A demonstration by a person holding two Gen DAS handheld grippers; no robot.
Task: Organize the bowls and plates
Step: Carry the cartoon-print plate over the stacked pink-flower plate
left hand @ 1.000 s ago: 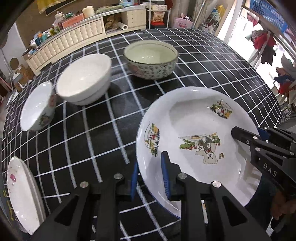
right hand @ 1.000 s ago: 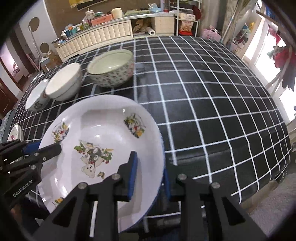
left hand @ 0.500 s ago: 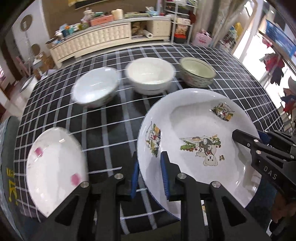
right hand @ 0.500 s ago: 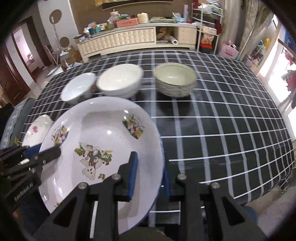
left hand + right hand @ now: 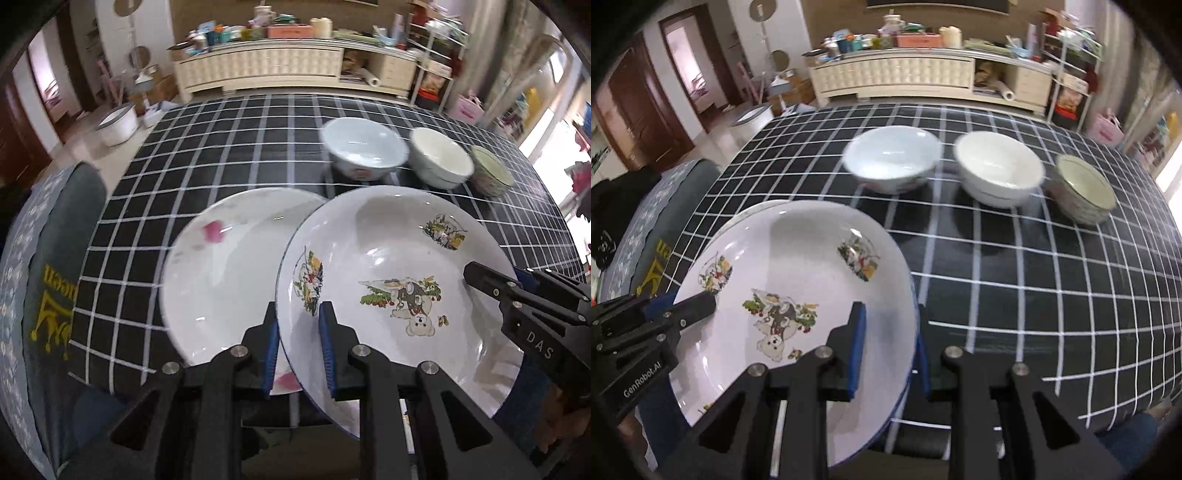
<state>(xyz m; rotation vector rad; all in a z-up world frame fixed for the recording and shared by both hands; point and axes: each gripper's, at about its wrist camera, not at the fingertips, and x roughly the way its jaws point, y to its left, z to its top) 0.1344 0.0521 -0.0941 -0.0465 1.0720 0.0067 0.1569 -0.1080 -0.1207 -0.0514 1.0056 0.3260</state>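
Since the earlier frames the cartoon plate [image 5: 391,266] has travelled left across the worktop [image 5: 236,140]; the pink-flowered plate [image 5: 221,280], then well off to the left, is now lying partly under its left rim. The three bowls have slid from ahead to the far right.

Left gripper [image 5: 297,347] is clamping the cartoon plate's near-left rim, blue pads narrowly spaced on either side of the edge. Right gripper [image 5: 888,343] is pinching the opposite rim the same way, one pad on the plate's face, the other behind it. Plate is hanging tilted between them, above the cloth.

Pink-flowered plate is sitting near the worktop's near-left corner, its near rim close to the edge. A grey cushioned seat [image 5: 55,295] with yellow print is standing just beyond that left edge.

Far right, in a row: pale blue-white bowl [image 5: 892,158], cream bowl [image 5: 999,168], patterned green-lined bowl [image 5: 1084,194], close together, whether touching unclear. Checked cloth is lying bare on the far left and across the right near side.
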